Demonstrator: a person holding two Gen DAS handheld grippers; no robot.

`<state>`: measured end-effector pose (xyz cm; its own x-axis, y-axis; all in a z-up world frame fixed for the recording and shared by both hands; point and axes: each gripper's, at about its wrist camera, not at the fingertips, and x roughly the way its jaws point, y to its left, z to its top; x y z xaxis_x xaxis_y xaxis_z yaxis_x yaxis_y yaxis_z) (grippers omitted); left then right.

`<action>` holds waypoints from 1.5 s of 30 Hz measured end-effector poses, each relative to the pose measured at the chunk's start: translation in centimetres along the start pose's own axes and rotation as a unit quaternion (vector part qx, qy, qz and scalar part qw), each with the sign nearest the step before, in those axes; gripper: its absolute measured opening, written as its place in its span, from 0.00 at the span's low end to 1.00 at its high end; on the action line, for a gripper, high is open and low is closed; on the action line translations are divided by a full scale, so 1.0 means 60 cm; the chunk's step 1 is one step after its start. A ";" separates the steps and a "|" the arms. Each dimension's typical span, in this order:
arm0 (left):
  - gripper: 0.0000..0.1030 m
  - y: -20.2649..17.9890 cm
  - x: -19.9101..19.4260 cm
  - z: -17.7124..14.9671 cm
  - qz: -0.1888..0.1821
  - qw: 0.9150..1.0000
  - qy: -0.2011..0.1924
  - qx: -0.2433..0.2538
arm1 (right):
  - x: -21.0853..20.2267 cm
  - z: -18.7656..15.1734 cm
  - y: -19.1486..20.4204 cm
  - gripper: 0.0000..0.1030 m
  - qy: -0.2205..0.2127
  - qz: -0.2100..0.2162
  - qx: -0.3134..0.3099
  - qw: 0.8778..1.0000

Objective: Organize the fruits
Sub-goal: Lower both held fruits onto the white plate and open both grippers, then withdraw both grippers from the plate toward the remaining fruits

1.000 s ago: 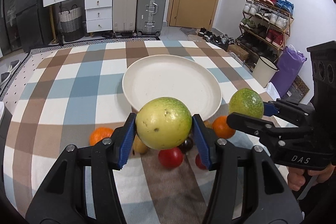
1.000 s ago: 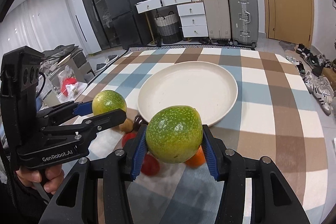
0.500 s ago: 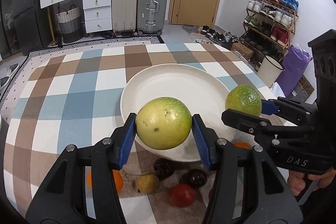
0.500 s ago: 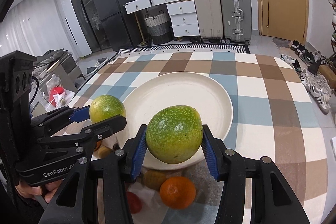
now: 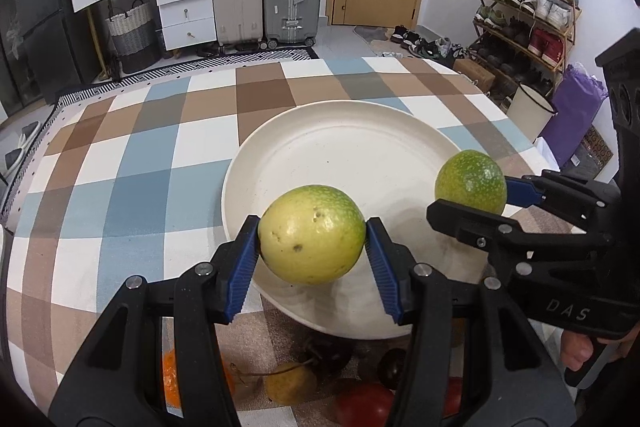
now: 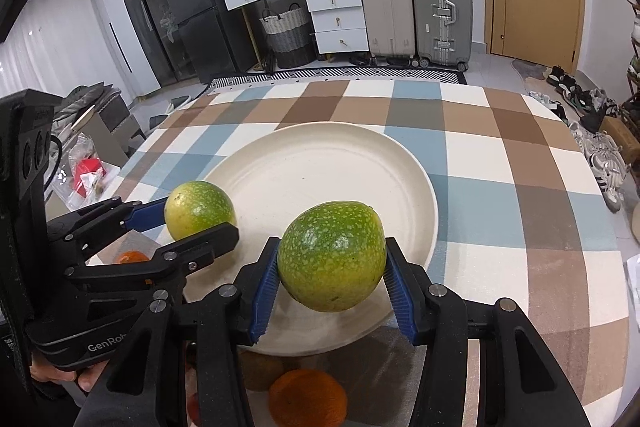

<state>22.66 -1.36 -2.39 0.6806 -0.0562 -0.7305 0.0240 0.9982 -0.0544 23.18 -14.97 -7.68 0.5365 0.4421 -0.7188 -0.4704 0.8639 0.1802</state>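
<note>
Fruits are what I carry: my left gripper (image 5: 312, 247) is clamped partway closed on a yellow-green fruit (image 5: 311, 239), and my right gripper (image 6: 332, 273) grips a darker green fruit (image 6: 331, 255) the same way. Both hang over the near part of the white plate (image 5: 352, 131) on the checked tablecloth (image 5: 120, 163). They look firm, round and smooth-skinned, so I judge they could roll; holding them across the widest middle seems safest. An orange (image 6: 307, 403) and other small fruits lie below, beside the plate.
</note>
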 end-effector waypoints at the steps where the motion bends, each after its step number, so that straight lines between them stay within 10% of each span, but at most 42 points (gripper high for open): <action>1: 0.49 0.000 0.000 -0.001 0.002 1.000 -0.001 -0.001 | -0.001 -0.001 -0.002 0.49 0.000 -0.001 0.000 1.000; 8: 0.59 0.013 -0.035 -0.003 -0.007 1.000 -0.015 -0.013 | -0.036 -0.005 -0.016 0.65 -0.024 -0.004 0.007 1.000; 16: 1.00 0.031 -0.121 -0.035 -0.002 0.999 -0.045 -0.023 | -0.096 -0.039 -0.026 0.99 -0.018 -0.003 0.009 1.000; 45: 1.00 0.088 -0.193 -0.159 0.031 0.997 -0.016 -0.070 | -0.142 -0.148 0.000 1.00 0.017 0.013 0.004 1.000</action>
<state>7.91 4.40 -0.73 0.7012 0.0075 -0.7129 -0.1188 0.9872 -0.1064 12.41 -20.85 -7.52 0.5001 0.4569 -0.7356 -0.4782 0.8539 0.2053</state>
